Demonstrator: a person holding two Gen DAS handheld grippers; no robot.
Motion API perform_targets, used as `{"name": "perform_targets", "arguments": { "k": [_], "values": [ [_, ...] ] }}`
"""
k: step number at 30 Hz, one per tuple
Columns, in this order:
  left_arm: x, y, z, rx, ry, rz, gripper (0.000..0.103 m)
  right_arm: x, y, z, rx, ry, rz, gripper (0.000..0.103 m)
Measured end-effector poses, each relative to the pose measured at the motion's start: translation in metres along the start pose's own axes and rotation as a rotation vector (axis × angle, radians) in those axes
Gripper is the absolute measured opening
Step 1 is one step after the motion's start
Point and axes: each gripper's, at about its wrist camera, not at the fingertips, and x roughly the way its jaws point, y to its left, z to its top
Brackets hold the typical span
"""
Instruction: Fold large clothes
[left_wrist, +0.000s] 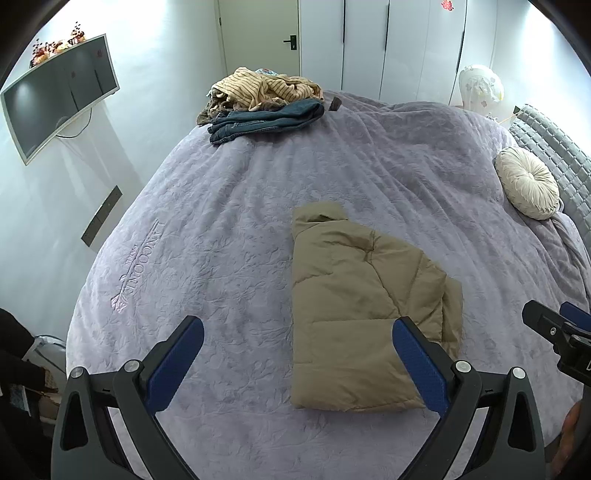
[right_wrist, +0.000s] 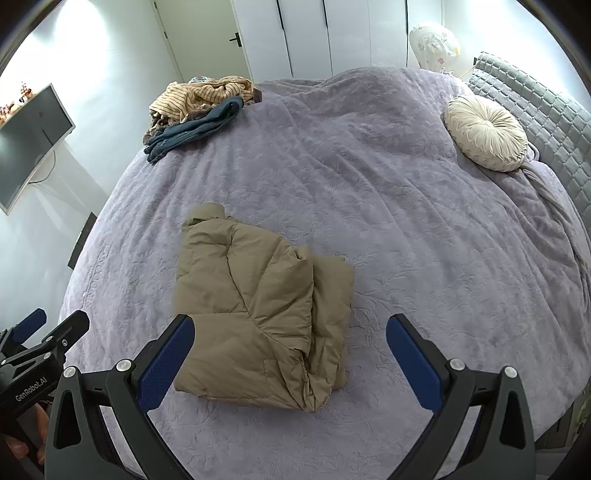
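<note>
- since the tan puffer jacket (left_wrist: 354, 306) already lies in a compact, roughly rectangular bundle on the near part of the bed (left_wrist: 221, 229), collar end pointing away, the fold looks mostly done, with a looser layer bulging along its right side.
- both tools hover above it with nothing held: the left gripper (left_wrist: 299, 363) has its jaws spread wide, one over the jacket's near right corner, and the right gripper (right_wrist: 290, 360) is likewise released, straddling the bundle's near edge.
- to do the next step well, i would pinch both near corners through all layers, lift evenly and bring them toward the collar, since puffy fill tends to spring back and slide.
- farther off, a pile of striped and denim clothes (left_wrist: 262, 99) waits at the far edge, and a round cushion (left_wrist: 528, 182) sits by the headboard.
- hidden: the sleeves, the zip and the layers underneath; the bundle's thickness is hard to judge through the fisheye.
</note>
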Motion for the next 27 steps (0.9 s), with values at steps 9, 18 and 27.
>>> {"name": "perform_targets", "arguments": {
  "k": [9, 18, 27],
  "values": [
    [0.0010, -0.0011, -0.0012, -0.001, 0.002, 0.002, 0.102, 0.0006, -0.0013, 0.0015, -0.003, 0.002, 0.002, 0.103],
    [0.0029, -0.0022, -0.0021, 0.000, 0.004, 0.006, 0.102, 0.0008, -0.0011, 0.0017, -0.002, 0.002, 0.003, 0.103],
    [0.0029, -0.0014, -0.0014, 0.000, 0.003, 0.004, 0.102, 0.0001, -0.0017, 0.0019, -0.002, 0.002, 0.004, 0.103]
  ]
}}
